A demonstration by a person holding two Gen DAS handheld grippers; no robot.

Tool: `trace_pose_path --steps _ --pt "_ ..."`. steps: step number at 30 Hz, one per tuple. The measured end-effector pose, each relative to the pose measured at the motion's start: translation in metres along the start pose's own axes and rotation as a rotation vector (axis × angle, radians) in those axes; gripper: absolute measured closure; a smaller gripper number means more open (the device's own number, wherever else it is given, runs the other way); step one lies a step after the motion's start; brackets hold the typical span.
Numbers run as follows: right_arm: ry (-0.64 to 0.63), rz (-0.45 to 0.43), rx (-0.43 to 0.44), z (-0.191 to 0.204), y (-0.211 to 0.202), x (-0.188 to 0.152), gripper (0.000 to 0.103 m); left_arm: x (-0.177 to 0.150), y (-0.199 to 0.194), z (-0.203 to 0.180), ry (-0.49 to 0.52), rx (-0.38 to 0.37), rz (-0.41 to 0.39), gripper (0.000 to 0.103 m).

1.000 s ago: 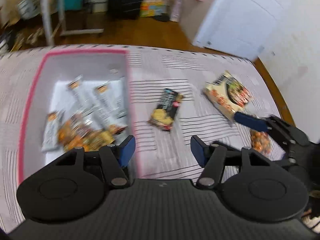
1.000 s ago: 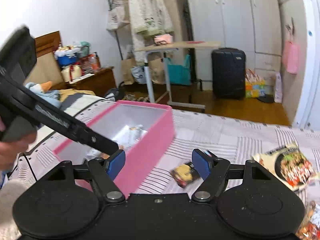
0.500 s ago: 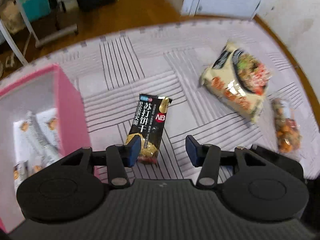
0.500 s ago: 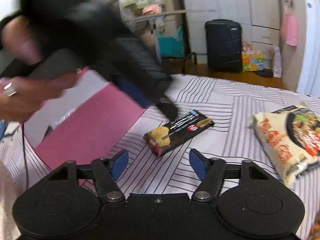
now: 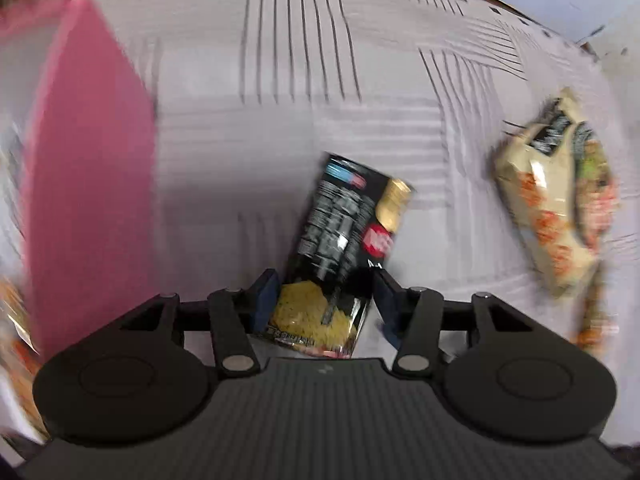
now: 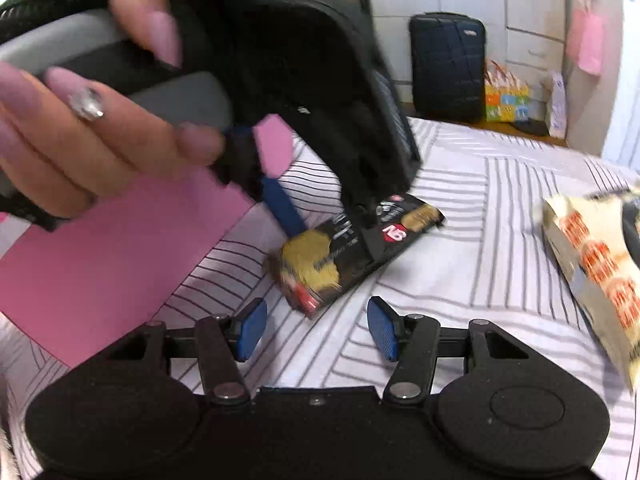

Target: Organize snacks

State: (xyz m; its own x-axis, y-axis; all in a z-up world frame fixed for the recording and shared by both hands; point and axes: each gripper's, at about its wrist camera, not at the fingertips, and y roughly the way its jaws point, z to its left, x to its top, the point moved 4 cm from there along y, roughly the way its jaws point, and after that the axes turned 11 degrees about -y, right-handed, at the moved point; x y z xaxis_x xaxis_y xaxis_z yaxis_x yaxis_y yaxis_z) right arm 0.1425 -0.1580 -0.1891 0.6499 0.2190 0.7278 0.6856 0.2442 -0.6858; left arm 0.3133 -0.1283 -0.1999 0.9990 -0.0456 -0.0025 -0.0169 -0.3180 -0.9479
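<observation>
My left hand-held gripper (image 5: 324,296) is spread around the near end of the black cracker pack (image 5: 340,248), low centre of the left view, pads flanking it, not yet pinching. The pack's long axis runs away toward upper right. My right hand-held gripper (image 6: 316,330) is spread, empty, just short of it. The pink box (image 5: 88,184) sits left.

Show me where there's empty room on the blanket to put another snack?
Bare striped blanket lies beyond the black cracker packet, between the pink box and the noodle bag. It's crowded around the cracker packet, where the left gripper straddles it.
</observation>
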Motion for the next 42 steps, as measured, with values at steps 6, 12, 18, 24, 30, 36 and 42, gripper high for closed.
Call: trace_pose_path --steps 6,12,18,24,30,36,42 --pt "0.075 0.008 -0.032 -0.008 -0.013 -0.008 0.033 -0.024 0.006 -0.001 -0.048 -0.128 0.086 0.053" --pt "0.065 0.013 -0.127 -0.008 0.002 -0.008 0.028 -0.033 0.012 -0.013 0.048 -0.075 -0.008 0.054" --pt "0.026 -0.015 -0.182 -0.001 0.01 -0.006 0.034 -0.043 0.007 -0.021 0.143 -0.046 -0.086 0.068" --pt "-0.033 -0.01 -0.185 0.005 -0.005 -0.015 0.034 -0.047 0.006 -0.02 0.132 -0.11 -0.022 0.067" --pt "-0.061 -0.006 -0.196 0.009 -0.021 -0.028 0.036 -0.061 0.01 -0.015 0.112 -0.174 0.019 0.068" --pt "-0.03 -0.018 -0.199 0.013 -0.028 -0.028 0.036 -0.083 0.002 -0.024 0.171 -0.136 -0.059 0.068" --pt "-0.01 -0.032 -0.205 0.026 -0.051 -0.025 0.036 -0.109 -0.021 -0.025 0.22 -0.123 -0.116 0.067"
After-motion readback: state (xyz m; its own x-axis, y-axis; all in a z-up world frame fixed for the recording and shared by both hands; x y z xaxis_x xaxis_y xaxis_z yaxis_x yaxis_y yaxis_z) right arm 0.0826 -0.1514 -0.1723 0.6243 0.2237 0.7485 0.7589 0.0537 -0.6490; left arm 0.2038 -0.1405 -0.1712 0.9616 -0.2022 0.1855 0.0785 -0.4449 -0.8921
